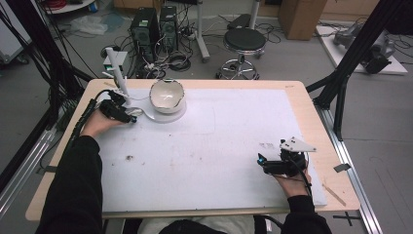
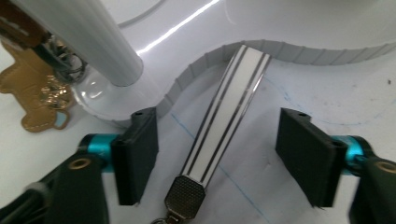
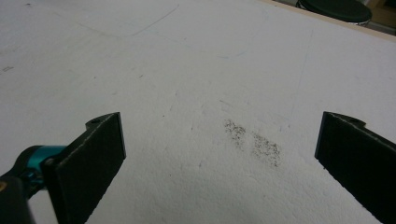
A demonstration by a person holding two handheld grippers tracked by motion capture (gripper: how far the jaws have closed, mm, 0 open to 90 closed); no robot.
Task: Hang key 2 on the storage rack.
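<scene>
1. High view: I see my left gripper (image 1: 130, 116) at the far left of the white-covered tabletop (image 1: 214, 161), just beside the round white base (image 1: 168, 116) carrying a white bowl with a dark rim (image 1: 167, 94).
2. Left gripper view: my fingers (image 2: 137, 158) stand wide, apart from the white strap with dark stripes and a metal end clip (image 2: 224, 116) lying between them; a gold bear-shaped charm (image 2: 35, 93) lies at the left near a grey tube (image 2: 88, 37).
3. Right gripper view: my right gripper (image 3: 219, 158) hangs over a dark smudge (image 3: 254, 142) on bare white surface, fingers (image 3: 93, 158) spread wide, holding nothing.
</scene>
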